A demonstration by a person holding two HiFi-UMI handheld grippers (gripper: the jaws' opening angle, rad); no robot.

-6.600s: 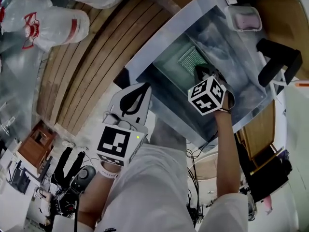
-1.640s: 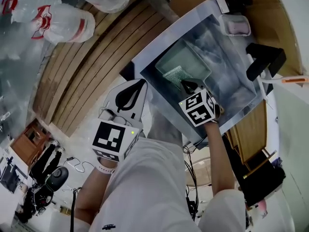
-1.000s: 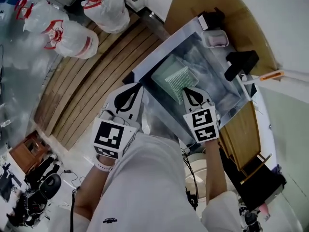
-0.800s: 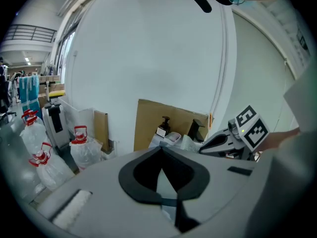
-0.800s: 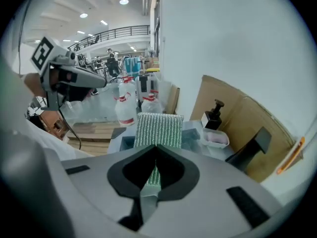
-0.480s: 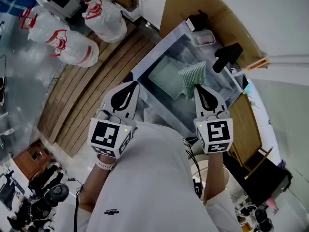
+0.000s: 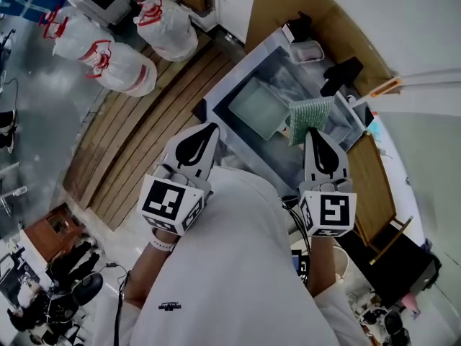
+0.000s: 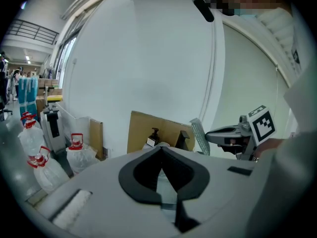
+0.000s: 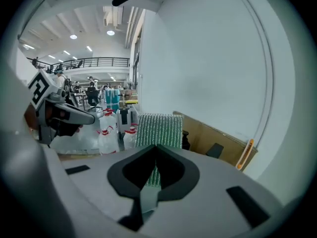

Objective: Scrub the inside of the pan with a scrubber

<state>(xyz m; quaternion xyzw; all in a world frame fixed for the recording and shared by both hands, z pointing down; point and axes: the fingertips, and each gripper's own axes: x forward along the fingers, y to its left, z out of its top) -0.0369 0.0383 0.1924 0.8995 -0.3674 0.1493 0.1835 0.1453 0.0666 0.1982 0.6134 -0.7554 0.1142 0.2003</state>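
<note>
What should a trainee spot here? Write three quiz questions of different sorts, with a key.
1. True or false: the right tongs grip the green scrubber.
2. Where does the pan lie? A. in the sink; B. on the wooden floor; C. on the cardboard.
3. Fill in: the left tongs are shut and hold ____.
Key: 1 true; 2 A; 3 nothing.

Scrubber (image 9: 159,130) base behind right gripper (image 9: 156,148)
</note>
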